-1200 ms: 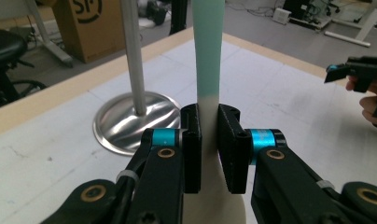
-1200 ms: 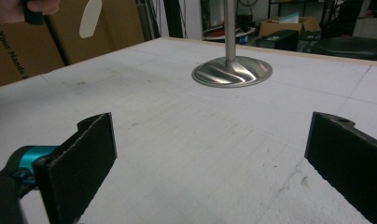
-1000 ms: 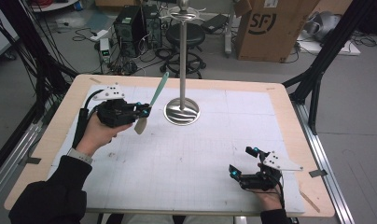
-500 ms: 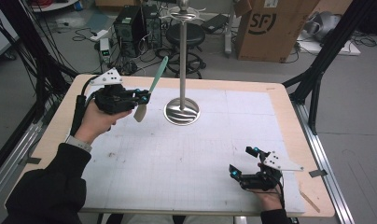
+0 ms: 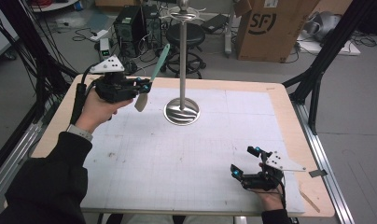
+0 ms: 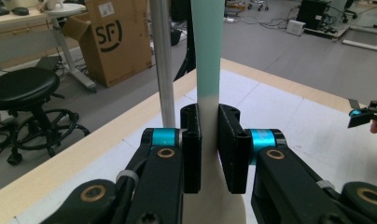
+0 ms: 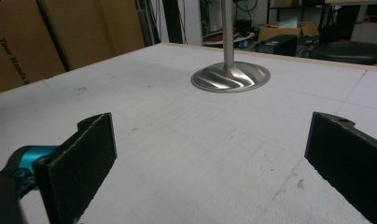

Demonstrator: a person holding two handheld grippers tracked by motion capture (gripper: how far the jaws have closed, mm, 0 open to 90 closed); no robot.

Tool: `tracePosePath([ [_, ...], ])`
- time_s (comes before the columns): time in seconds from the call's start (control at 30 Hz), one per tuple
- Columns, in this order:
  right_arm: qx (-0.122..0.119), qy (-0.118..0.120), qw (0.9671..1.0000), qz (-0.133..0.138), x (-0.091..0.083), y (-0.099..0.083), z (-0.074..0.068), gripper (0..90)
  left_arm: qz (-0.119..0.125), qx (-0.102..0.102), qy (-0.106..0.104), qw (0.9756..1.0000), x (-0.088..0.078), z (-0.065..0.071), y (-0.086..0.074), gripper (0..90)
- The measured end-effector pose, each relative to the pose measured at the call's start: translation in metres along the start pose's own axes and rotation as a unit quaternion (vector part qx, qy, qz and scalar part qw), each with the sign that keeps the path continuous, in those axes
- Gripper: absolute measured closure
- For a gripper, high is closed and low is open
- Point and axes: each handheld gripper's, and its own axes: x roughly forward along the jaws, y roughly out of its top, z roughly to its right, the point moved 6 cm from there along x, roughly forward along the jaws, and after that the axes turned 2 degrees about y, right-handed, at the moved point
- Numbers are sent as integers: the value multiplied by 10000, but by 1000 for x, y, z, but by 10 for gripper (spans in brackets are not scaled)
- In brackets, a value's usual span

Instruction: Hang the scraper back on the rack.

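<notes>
The left hand-held gripper (image 5: 141, 87) is clenched on a long spatula with a pale green handle and a cream-coloured blade (image 5: 154, 74), gripping it where the green meets the cream. The left gripper view shows both black pads pressed flat against that neck, the handle (image 6: 206, 46) rising upward and the cream blade below. The spatula is lifted clear of the white gridded tabletop (image 5: 177, 154) at the far left, tilted with its handle pointing up toward the top of the tall polished-metal stand with a round swirled base (image 5: 182, 111), which stands just to its right.

The pick-up looks done. What seems left is carrying the spatula to the hooks at the stand's crown (image 5: 183, 14) and hanging it; the handle tip is below and left of them, so that step is not yet made.

The right hand-held gripper (image 5: 247, 163) rests low at the near right edge, jaws spread wide with nothing between them; its own view looks across bare tabletop to the stand's base (image 7: 231, 77).

Readable writing: "SF" in a dark ring on the brown cardboard box (image 5: 266, 28) on the floor beyond the tabletop, also seen in the left gripper view (image 6: 107, 35). A cardboard panel (image 7: 18, 42) bears print reading roughly "Keep Your Hands", cut off at the edge.
</notes>
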Motion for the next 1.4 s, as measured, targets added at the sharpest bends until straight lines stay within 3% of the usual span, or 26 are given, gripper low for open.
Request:
tracePosePath([
  [0.5, 54, 21, 10000, -27, 0, -1, 0, 8, 371, -31, -3, 9993, -4, -19, 23, 801],
  [0.73, 92, 38, 9999, 20, 2, 0, -1, 8, 559, -98, 170, 9982, -7, -28, 35, 801],
  [1.03, 52, 13, 10000, 52, 0, 1, 1, 8, 550, -107, 276, 9980, -3, -37, 35, 801],
  [1.4, 59, 12, 10000, 2, 1, 0, 1, 8, 642, -208, 203, 9975, 3, -37, 37, 801],
])
